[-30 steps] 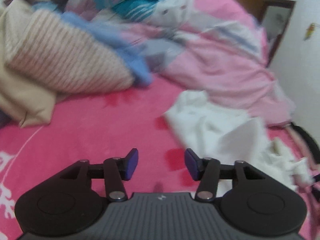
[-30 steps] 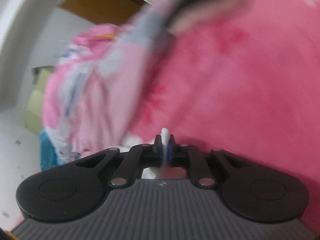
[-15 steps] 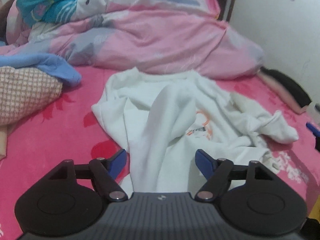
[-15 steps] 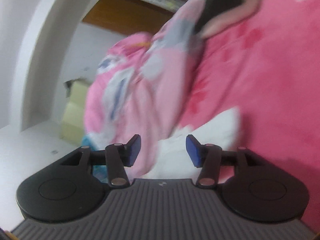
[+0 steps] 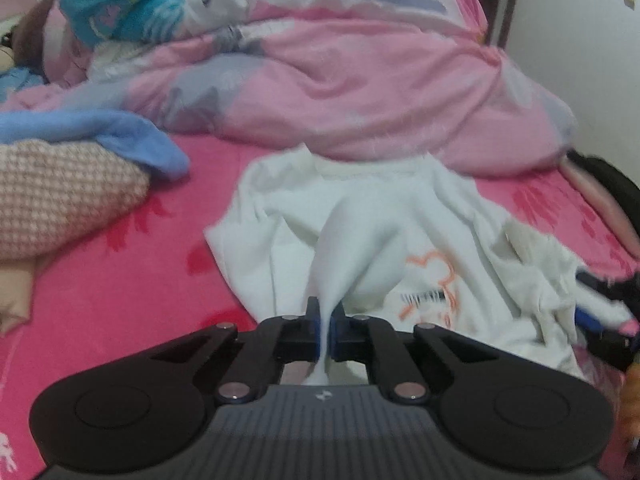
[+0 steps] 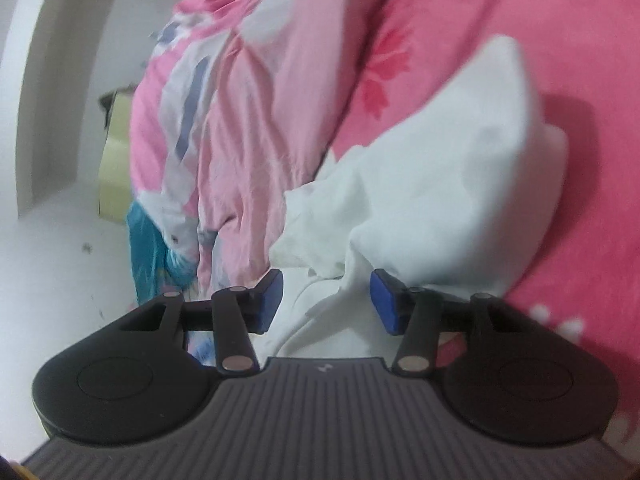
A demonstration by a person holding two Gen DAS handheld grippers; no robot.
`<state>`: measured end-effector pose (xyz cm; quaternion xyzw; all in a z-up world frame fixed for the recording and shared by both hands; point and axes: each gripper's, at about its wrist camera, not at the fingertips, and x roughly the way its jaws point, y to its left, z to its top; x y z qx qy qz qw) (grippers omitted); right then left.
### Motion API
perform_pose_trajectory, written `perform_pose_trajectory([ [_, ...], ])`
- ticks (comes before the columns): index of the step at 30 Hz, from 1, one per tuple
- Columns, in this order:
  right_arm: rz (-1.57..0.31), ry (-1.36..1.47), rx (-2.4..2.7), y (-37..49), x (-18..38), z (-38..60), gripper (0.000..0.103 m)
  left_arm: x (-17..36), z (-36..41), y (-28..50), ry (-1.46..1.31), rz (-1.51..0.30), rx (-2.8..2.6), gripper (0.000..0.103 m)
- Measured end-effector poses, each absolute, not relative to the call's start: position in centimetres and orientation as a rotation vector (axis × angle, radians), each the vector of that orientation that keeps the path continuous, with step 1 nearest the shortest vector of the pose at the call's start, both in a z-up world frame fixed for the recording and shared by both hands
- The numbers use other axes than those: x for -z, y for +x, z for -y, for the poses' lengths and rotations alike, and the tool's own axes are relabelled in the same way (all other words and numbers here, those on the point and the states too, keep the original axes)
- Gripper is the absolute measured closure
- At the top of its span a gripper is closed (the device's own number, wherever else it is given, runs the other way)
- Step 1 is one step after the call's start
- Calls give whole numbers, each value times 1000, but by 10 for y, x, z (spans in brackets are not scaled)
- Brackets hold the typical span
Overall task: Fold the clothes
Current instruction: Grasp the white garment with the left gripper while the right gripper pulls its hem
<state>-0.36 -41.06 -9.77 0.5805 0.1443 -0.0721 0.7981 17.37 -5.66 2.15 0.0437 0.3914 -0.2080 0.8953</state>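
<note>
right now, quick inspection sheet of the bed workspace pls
surface: pink bedsheet, red flower print
job's things: white shirt crumpled, orange print showing
clutter: pink quilt bunched behind the shirt; checked pillow; blue cloth draped on the pillow
grippers: left gripper shut on a pinch of shirt; right gripper open, shirt fabric between its fingers
cables: nothing seen
surroundings: white wall beside the bed

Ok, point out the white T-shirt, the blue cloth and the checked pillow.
white T-shirt (image 5: 360, 208): left wrist view, on the raised fold above the shut left gripper (image 5: 325, 334).
blue cloth (image 5: 132, 140): left wrist view, on its rumpled right end.
checked pillow (image 5: 60, 192): left wrist view, on its patterned top face.
</note>
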Motion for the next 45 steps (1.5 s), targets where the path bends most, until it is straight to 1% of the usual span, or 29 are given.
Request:
perform_pose_trajectory([
  [8, -340, 1239, 109, -7, 102, 413, 55, -67, 34, 229, 116, -676, 235, 98],
  [13, -347, 1214, 119, -8, 102, 411, 55, -78, 24, 278, 157, -618, 150, 98],
  [18, -353, 1174, 127, -4, 101, 408, 55, -66, 16, 323, 211, -575, 66, 98],
  [23, -362, 1122, 139, 2, 99, 404, 55, -31, 13, 352, 273, -535, -23, 97],
  [25, -365, 1103, 140, 3, 98, 403, 55, -14, 11, 362, 275, -612, -20, 89],
  [27, -365, 1102, 138, 4, 98, 403, 55, 4, 8, 372, 263, -716, -3, 73],
  [28, -364, 1105, 136, 4, 99, 404, 55, 8, 6, 372, 253, -748, 6, 69],
  [31, -361, 1113, 131, 4, 100, 405, 55, -7, -7, 348, 207, -748, 36, 57],
  [33, -360, 1116, 126, 4, 100, 406, 55, -17, -15, 333, 175, -748, 56, 40],
  [37, -361, 1116, 119, 3, 99, 406, 54, -46, -29, 287, 144, -728, 126, 33],
  [39, -369, 1111, 115, 1, 97, 405, 53, -62, -34, 254, 127, -723, 188, 24],
  [42, -379, 1108, 103, -8, 90, 405, 51, -74, -35, 201, 110, -736, 309, 20],
  [44, -372, 1123, 88, -21, 85, 405, 48, -68, -33, 170, 96, -750, 382, 19],
  [45, -366, 1129, 87, -27, 83, 404, 45, -64, -32, 157, 89, -758, 416, 19],
])
